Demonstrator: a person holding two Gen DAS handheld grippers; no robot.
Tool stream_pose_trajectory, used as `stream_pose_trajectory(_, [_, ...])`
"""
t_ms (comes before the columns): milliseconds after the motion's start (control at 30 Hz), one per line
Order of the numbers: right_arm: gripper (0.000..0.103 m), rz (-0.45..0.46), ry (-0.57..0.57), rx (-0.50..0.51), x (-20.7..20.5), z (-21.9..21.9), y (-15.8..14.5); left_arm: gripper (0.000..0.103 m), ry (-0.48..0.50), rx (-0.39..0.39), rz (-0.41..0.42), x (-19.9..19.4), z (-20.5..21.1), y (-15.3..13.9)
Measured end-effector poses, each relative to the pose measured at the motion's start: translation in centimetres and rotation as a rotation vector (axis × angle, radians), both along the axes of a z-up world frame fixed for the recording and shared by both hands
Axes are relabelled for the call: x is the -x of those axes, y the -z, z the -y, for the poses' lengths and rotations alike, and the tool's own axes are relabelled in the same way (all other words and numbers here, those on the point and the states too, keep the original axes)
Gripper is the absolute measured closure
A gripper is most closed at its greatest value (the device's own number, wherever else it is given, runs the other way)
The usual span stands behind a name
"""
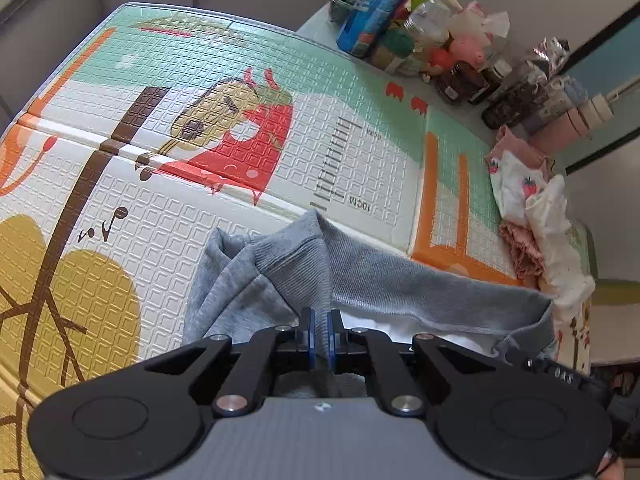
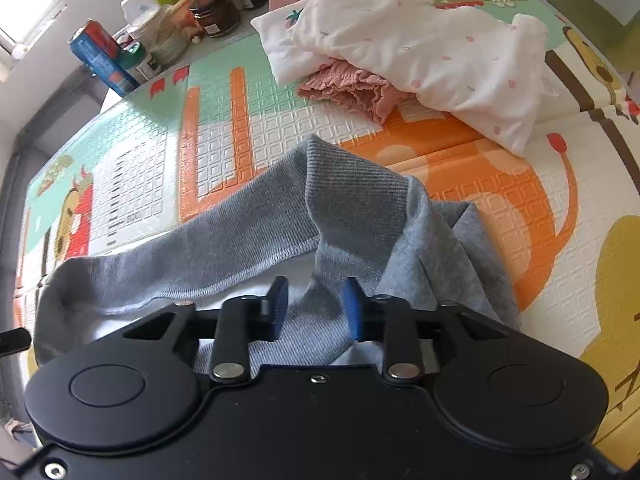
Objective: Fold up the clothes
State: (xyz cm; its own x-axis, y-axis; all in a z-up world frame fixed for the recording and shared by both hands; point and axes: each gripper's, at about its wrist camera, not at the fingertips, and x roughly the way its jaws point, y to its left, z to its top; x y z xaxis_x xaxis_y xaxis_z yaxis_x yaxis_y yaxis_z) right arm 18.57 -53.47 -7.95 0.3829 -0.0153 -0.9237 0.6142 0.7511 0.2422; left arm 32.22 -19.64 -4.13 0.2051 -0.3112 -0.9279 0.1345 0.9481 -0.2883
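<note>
Grey sweatshirt (image 1: 360,272) hangs stretched for folding: left claw (image 1: 320,332) clamped on its hem, right claw (image 2: 316,308) parted around the cloth.

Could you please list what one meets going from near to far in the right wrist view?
Right hand-held gripper → grey garment → pink ruffled cloth → white printed garment → jars and bottles at the mat's far edge.
</note>
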Motion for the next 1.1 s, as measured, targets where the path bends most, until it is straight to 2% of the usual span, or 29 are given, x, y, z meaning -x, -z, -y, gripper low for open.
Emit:
stream_pose_trajectory(167, [0.070,-0.078,-0.013,0.050,-1.8,-1.5,1.1,0.087,0.066,-0.080,0.006,0.5,1.9,0.9])
stream_pose_trajectory(233, [0.070,-0.118,-0.018,0.076,-2.4,-2.2,1.6,0.080,0.090,-0.113,0.002,0.5,2.8,1.4])
stream_pose_trajectory(300, [0.069,-0.156,-0.022,0.102,-3.0,-2.8,2.3,0.060,0.110,-0.149,-0.007,0.5,3.7,2.1])
stream_pose_trajectory(433, [0.067,-0.209,-0.037,0.156,-3.8,-3.9,3.3,0.058,0.143,-0.210,-0.021,0.2,5.1,3.4])
stream_pose_trajectory(500, [0.067,-0.220,-0.044,0.178,-4.0,-4.4,3.6,0.067,0.135,-0.208,-0.036,0.1,5.1,4.0])
stream_pose_trajectory(533, [0.067,-0.221,-0.051,0.188,-4.0,-4.5,3.6,0.075,0.128,-0.204,-0.043,0.1,5.1,4.3])
stream_pose_trajectory(567, [0.067,-0.221,-0.058,0.197,-4.0,-4.7,3.7,0.088,0.121,-0.199,-0.050,0.0,5.0,4.7])
stream_pose_trajectory(667, [0.079,-0.208,-0.077,0.202,-3.7,-4.6,3.6,0.094,0.085,-0.172,-0.063,-0.2,4.3,5.2])
stream_pose_trajectory(800, [0.096,-0.185,-0.058,0.141,-3.1,-3.2,3.3,0.097,0.053,-0.135,-0.080,-0.5,3.3,5.2])
stream_pose_trajectory(1100, [0.099,-0.081,-0.050,0.049,-0.9,-1.3,1.4,0.098,0.022,-0.085,-0.080,-0.3,1.6,4.3])
